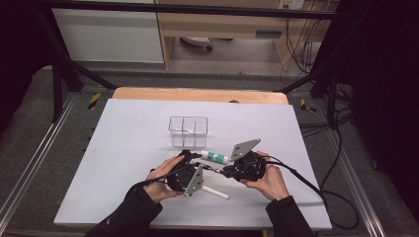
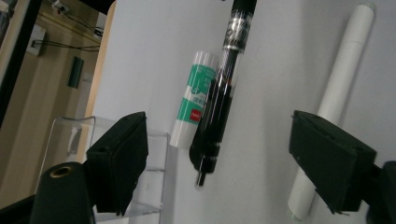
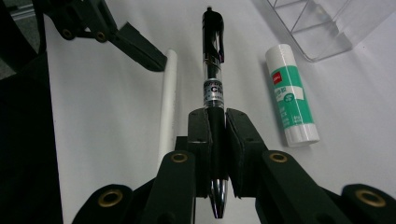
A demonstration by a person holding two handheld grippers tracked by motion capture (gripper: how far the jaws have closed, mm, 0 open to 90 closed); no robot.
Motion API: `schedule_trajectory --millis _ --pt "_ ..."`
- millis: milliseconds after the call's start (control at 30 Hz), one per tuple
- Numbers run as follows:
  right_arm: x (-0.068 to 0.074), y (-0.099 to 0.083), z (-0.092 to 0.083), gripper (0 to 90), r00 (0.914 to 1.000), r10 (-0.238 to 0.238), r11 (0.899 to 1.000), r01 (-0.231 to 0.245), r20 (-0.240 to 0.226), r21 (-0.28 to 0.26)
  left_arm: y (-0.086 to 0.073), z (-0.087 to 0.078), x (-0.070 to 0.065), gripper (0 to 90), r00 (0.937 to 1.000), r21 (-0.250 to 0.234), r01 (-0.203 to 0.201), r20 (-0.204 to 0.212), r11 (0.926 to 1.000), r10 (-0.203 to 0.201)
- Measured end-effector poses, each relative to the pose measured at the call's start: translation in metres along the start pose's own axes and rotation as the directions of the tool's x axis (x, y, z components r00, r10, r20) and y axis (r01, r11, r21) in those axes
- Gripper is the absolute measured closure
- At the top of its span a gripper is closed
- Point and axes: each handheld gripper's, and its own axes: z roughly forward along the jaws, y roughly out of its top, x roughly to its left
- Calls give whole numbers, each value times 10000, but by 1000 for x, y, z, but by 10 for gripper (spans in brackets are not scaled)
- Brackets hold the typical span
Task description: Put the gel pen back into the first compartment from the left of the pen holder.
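My right gripper [image 3: 217,121] is shut on a black click pen [image 3: 212,60], gripping its lower barrel with the tip pointing back toward the camera. The pen's clip end [image 2: 224,93] reaches between the jaws of my left gripper [image 2: 222,135], which stand wide on either side and do not touch it. In the high view the two grippers [image 1: 200,164] [image 1: 225,171] face each other near the table's front centre, with the pen [image 1: 212,169] bridging them. A green and white glue stick [image 1: 215,157] lies just behind the pen.
A clear divided plastic box [image 1: 188,131] stands beyond the grippers. A white tube [image 1: 215,192] lies on the white sheet [image 1: 123,148] in front of them. Wooden table edge and metal frame at the back; cables trail to the right.
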Motion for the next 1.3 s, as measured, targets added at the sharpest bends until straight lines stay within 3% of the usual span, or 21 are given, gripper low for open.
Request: schedule_trajectory --millis 167,433,600,1067,1300 --pt "2 3 1 807 10000 71 10000 -71 4 28 9 8 -4 288 9982 -24 -575 -184 9983 575" --pt "4 4 3 807 9996 282 9996 -282 -26 15 18 18 -6 510 9895 -305 -1376 -484 9900 1361" --pt "4 4 2 807 9994 334 9994 -335 83 45 24 21 -9 602 9818 -227 -1823 -581 9830 1808" --pt "3 5 1 807 9990 413 9991 -413 162 -19 30 21 -11 770 9717 -261 -2249 -800 9740 2222" --pt "3 5 1 806 9989 445 9990 -443 159 -99 29 21 -11 782 9662 -216 -2461 -850 9690 2435"
